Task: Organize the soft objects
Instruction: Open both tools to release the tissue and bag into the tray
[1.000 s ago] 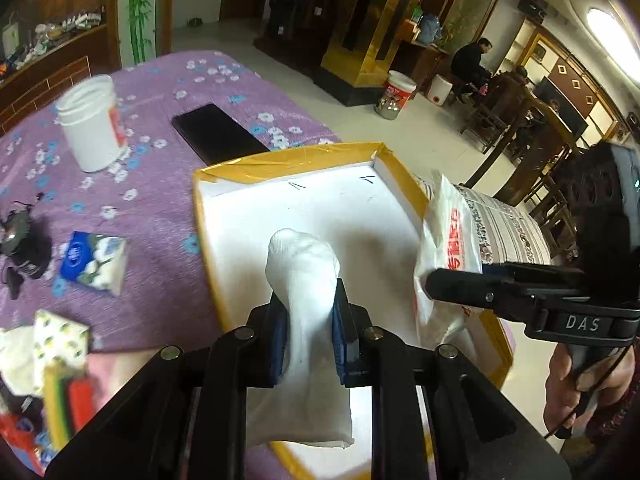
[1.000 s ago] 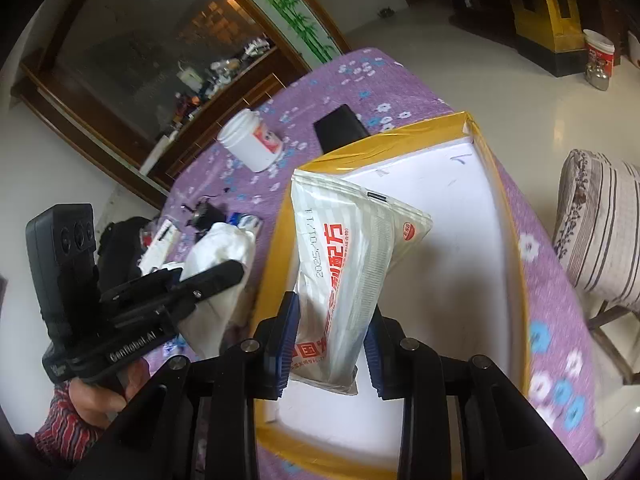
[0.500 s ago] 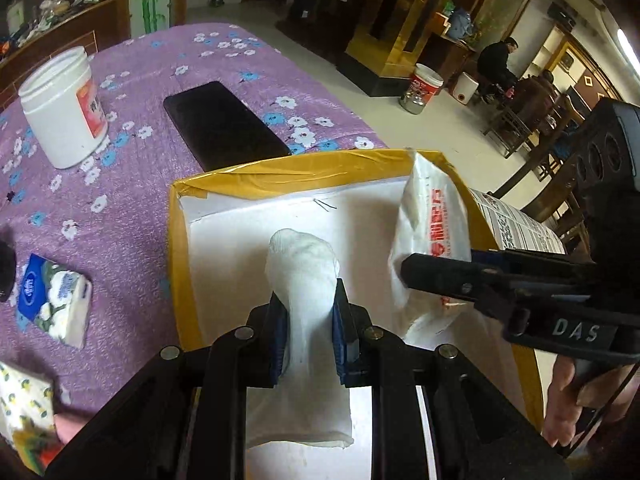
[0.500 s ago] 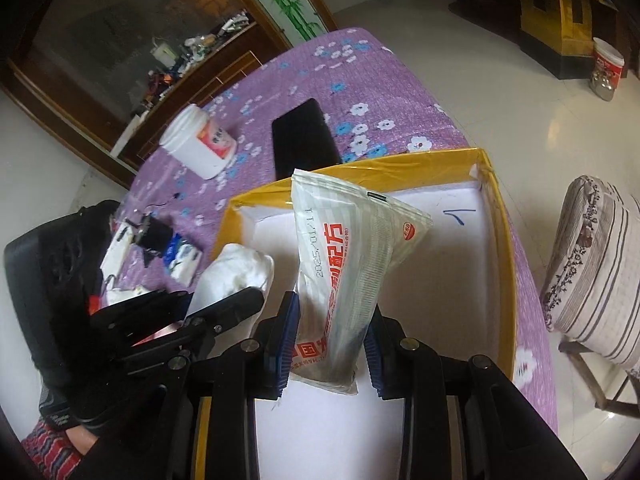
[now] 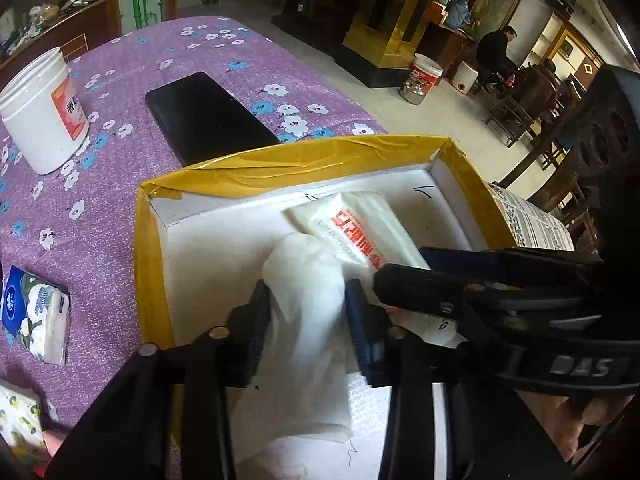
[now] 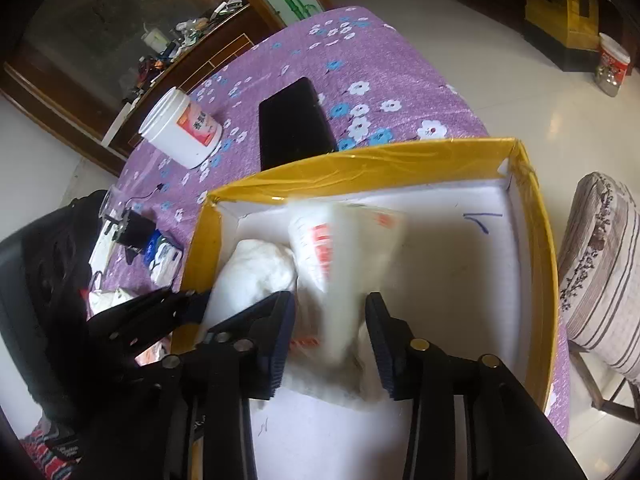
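A yellow-taped box with a white inside (image 5: pixel 256 172) (image 6: pixel 360 164) sits on the purple flowered table. My left gripper (image 5: pixel 308 312) is shut on a white cloth (image 5: pixel 304 280), held low inside the box; the cloth also shows in the right wrist view (image 6: pixel 256 272). My right gripper (image 6: pixel 328 332) is open over the box. A white tissue pack with red print (image 6: pixel 340 248) is blurred between its fingers, loose and dropping; in the left wrist view the pack (image 5: pixel 356 228) lies in the box beyond the cloth.
On the table left of the box are a black phone (image 5: pixel 204 116), a white jar (image 5: pixel 40 108), a blue tissue pack (image 5: pixel 36 316) and a patterned pack (image 5: pixel 16 420). A striped cushioned chair (image 6: pixel 600 272) stands past the table's right edge.
Both grippers have moved down into the box. My right gripper has opened and let go of the tissue pack, which now falls into the box. The left still grips the cloth.
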A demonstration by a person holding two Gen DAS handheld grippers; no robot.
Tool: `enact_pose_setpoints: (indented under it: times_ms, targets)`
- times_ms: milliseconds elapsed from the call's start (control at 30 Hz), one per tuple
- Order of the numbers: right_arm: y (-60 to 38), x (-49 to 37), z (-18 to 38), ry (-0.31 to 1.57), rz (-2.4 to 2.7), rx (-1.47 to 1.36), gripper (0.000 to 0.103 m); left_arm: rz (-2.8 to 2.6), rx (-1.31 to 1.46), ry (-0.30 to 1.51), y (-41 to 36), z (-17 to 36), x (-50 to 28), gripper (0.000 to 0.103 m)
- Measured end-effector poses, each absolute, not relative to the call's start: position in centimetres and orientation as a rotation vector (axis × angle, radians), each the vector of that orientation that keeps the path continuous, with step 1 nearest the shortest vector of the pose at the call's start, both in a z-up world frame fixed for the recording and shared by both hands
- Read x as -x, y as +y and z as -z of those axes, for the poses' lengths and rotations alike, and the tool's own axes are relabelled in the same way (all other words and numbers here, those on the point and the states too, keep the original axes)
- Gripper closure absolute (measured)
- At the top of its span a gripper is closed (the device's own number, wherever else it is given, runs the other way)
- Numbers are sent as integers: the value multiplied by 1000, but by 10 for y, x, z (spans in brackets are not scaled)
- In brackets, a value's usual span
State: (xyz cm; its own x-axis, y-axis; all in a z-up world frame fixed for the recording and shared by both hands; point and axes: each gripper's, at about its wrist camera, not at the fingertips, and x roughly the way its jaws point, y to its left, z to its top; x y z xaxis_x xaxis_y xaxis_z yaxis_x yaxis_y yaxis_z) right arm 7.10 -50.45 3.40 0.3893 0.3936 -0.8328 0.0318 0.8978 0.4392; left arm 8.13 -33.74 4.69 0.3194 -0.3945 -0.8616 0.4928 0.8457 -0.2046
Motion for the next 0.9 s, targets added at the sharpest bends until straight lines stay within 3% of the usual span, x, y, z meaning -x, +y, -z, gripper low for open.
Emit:
enact_pose_setpoints:
  times_ms: [33,100,300,767,900]
  targets:
    - [-506,-69,-35,1154,-239,-427,54,595,-102,1097,-338,-49,-79,55]
    - [-511,-62,-41,1143,-237,-445,52,605,-109,1088,-340,-52,-77,50]
    - [-527,-27,-64,1079,-191,-503,52,645,-110,1055,-339,-73,-68,45]
    - [-547,115,-104,945,-29,-660,51,773,-111,1002,-325,-103,-33,44]
    - [-541,145,-117,917,1,-661,51,802,-107,980,-322,-114,-23,35]
